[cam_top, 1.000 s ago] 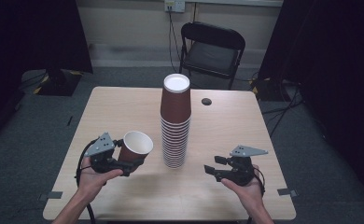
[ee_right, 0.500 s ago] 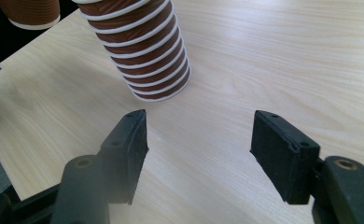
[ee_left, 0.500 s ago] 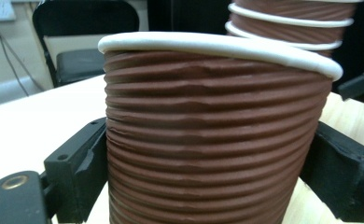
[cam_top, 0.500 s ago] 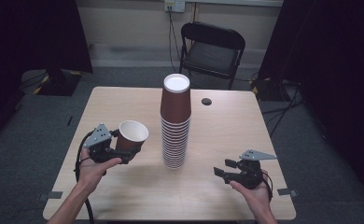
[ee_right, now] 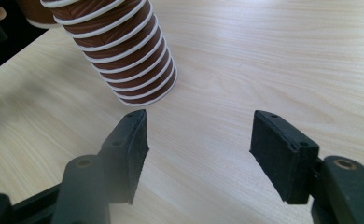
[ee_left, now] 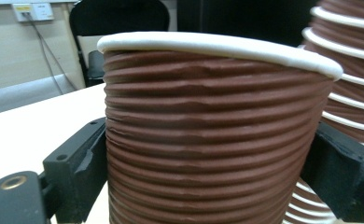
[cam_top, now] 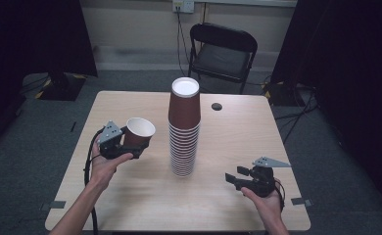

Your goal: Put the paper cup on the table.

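Note:
A brown ribbed paper cup (cam_top: 139, 131) with a white rim is gripped between the jaws of my left gripper (cam_top: 130, 148), left of the stack and mouth up. In the left gripper view the cup (ee_left: 213, 130) sits between both black pads, which press its sides. A tall stack of the same cups (cam_top: 184, 132) stands mouth down at the middle of the table (cam_top: 238, 137). My right gripper (cam_top: 234, 177) is near the table's front right, open, with bare wood between its pads (ee_right: 136, 140). The foot of the stack (ee_right: 124, 51) lies ahead of it to the left.
A small black round thing (cam_top: 216, 106) lies on the table behind the stack. A black folding chair (cam_top: 222, 53) stands beyond the far edge. A black cable (cam_top: 88, 166) trails from the left gripper. Dark curtains flank the room.
My left gripper has carried the cup away from the person, toward the far side of the table. The right gripper has sunk a little toward the front right.

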